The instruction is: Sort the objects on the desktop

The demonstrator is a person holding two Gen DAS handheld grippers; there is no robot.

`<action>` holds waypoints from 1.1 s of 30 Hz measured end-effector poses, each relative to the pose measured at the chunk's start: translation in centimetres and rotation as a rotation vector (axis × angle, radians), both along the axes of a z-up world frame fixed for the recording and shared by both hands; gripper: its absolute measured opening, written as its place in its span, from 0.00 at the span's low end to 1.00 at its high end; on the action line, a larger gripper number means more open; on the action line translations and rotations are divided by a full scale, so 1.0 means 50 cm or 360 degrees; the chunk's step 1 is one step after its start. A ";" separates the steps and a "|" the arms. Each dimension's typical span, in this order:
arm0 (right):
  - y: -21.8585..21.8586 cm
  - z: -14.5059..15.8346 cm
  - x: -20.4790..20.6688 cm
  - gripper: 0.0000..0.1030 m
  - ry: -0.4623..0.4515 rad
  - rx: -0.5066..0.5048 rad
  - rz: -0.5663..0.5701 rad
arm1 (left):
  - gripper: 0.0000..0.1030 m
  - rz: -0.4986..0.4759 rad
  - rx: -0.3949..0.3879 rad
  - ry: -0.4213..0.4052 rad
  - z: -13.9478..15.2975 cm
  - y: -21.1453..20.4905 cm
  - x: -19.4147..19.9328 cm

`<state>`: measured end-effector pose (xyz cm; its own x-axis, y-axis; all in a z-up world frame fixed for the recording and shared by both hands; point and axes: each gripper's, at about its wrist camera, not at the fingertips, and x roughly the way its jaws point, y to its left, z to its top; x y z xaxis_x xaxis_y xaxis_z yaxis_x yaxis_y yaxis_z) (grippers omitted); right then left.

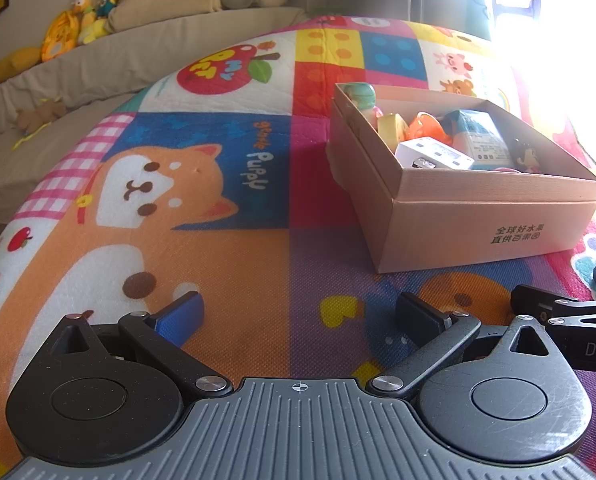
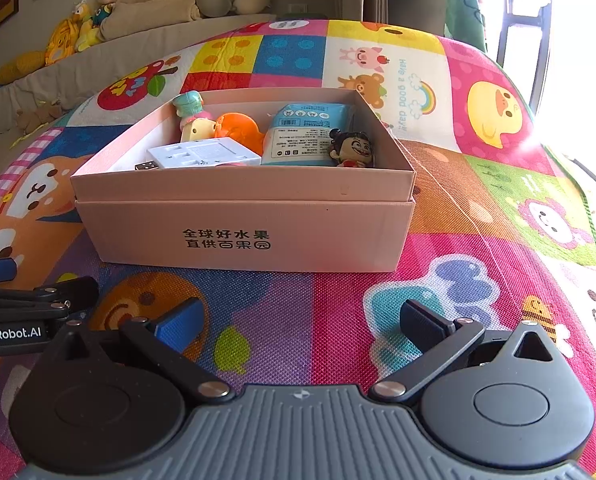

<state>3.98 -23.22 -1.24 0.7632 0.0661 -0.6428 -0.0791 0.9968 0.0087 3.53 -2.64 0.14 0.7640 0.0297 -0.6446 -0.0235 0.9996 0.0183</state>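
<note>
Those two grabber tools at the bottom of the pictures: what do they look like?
Both look alike. The left gripper and right gripper each have a ribbed grey body, two round black discs, black link arms with silver rivets, and two fingers, one with a blue pad showing. "GenRobot.AI" is printed in white on the left one's side.

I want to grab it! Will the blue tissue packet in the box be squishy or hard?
Probably squishy: the blue tissue packet has a soft, puffy plastic wrapper. Likely light too, and perhaps slippery. It leans among toys in the cardboard box, so it may flop over.
</note>
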 end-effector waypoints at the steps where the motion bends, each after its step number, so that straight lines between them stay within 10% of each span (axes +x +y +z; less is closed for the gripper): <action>1: -0.004 0.000 0.001 1.00 0.0000 0.0000 0.0000 | 1.00 0.0000 0.0000 0.0000 0.000 0.000 0.000; 33: 0.000 0.001 0.004 1.00 0.0000 -0.0002 0.0009 | 1.00 0.0006 0.0001 0.0002 0.000 0.000 -0.001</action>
